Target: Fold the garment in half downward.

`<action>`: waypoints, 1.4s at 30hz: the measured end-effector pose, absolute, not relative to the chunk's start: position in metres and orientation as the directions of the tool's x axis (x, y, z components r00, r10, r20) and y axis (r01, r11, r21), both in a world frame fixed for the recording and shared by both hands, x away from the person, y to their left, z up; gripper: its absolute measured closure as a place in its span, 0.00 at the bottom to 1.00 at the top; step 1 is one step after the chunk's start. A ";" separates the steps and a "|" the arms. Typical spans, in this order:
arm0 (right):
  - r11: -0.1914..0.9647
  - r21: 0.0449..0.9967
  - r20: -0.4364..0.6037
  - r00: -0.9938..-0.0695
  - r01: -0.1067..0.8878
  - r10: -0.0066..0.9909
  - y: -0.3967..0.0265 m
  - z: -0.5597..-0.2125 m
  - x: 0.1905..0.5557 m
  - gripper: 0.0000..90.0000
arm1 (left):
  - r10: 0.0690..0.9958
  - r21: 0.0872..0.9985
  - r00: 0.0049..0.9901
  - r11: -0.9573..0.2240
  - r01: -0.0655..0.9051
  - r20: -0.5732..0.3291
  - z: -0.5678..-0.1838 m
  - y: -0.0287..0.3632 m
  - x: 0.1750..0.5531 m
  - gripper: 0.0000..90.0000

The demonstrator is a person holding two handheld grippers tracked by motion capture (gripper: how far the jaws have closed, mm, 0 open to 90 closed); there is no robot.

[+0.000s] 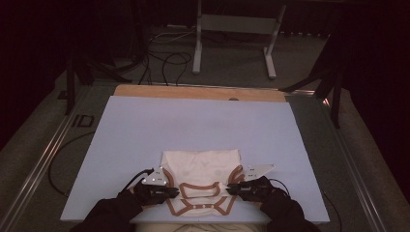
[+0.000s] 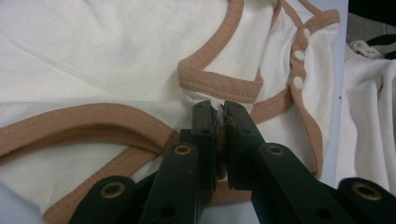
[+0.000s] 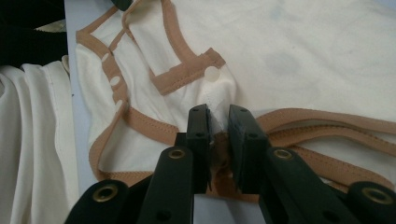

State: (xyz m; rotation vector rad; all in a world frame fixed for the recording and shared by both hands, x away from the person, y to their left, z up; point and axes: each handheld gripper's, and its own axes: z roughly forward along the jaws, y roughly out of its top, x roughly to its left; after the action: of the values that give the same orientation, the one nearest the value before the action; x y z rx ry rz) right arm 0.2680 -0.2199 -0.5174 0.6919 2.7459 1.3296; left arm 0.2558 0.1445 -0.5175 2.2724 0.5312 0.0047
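A white baby bodysuit [image 1: 200, 166] with tan trim lies flat near the front edge of a pale blue board [image 1: 193, 123]. Its snap-button flap points toward me. My left gripper [image 1: 175, 192] sits at the garment's left side, where the leg trim meets the flap. In the left gripper view, my left gripper [image 2: 218, 109] has its jaws pressed on a pinch of the bodysuit [image 2: 93, 56]. My right gripper [image 1: 228, 189] mirrors it on the right side. The right gripper view shows my right gripper [image 3: 218, 112] holding a peak of the bodysuit [image 3: 303, 60] just below a white snap [image 3: 212, 73].
The board rests on a wooden table [image 1: 193, 92] with dark carpet around it. A metal stand [image 1: 232, 29] and loose cables [image 1: 164, 63] lie on the floor beyond. The person's white clothing [image 3: 32, 140] hangs just off the board's near edge.
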 end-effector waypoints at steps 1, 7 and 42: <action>0.542 0.746 0.182 -0.901 0.388 0.395 -0.220 -0.518 0.268 0.88 | 0.376 0.705 0.913 -0.604 0.372 -0.160 -0.518 0.144 0.256 0.94; 0.533 0.751 0.186 -0.900 0.389 0.394 -0.220 -0.514 0.269 0.74 | 0.370 0.738 0.912 -0.563 0.373 -0.179 -0.515 0.147 0.256 0.76; 0.624 0.663 0.339 -0.909 0.413 0.242 -0.196 -0.517 0.314 0.90 | 0.339 0.678 0.885 -0.571 0.463 -0.319 -0.519 0.136 0.285 0.95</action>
State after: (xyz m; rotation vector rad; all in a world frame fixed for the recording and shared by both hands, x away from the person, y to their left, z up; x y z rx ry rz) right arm 0.3137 -0.1957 -0.5173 0.6195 3.0229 1.3288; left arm 0.2852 0.1364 -0.5189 2.2299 0.5737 -0.1941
